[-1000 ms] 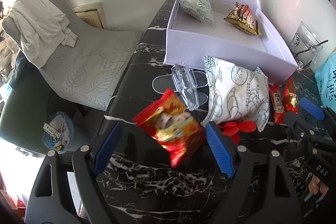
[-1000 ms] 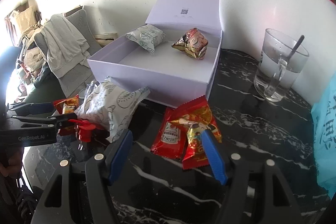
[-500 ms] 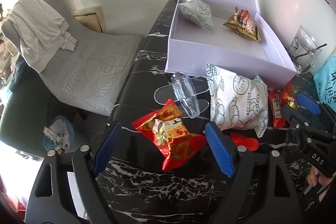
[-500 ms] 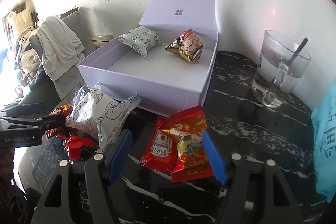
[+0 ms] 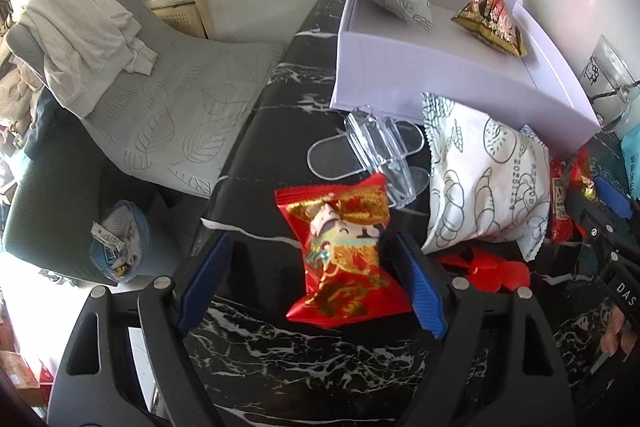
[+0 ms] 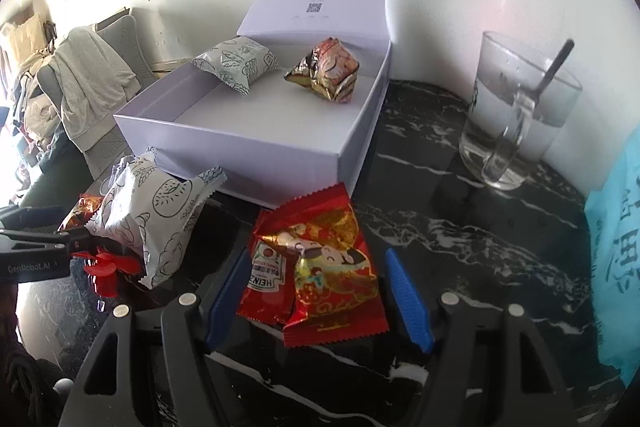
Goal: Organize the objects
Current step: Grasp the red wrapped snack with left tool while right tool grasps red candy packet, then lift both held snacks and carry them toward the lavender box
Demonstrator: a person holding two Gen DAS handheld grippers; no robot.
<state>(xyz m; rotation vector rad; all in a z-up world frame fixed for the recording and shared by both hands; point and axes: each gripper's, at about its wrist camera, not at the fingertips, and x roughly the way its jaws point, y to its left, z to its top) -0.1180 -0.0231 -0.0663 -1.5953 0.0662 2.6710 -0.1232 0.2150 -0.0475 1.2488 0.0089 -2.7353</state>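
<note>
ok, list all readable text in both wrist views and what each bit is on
"HEINZ": ketchup sachet, read upside down.
"GenRobot.AI": left gripper body.
"DAS": right gripper body; the rest is cut off.
"2025...": date stamp on the white bread packet; later digits unclear.
Box lid: QR code and small print, too small to read.
Teal bag: large Chinese characters, cropped, not legible.
</note>
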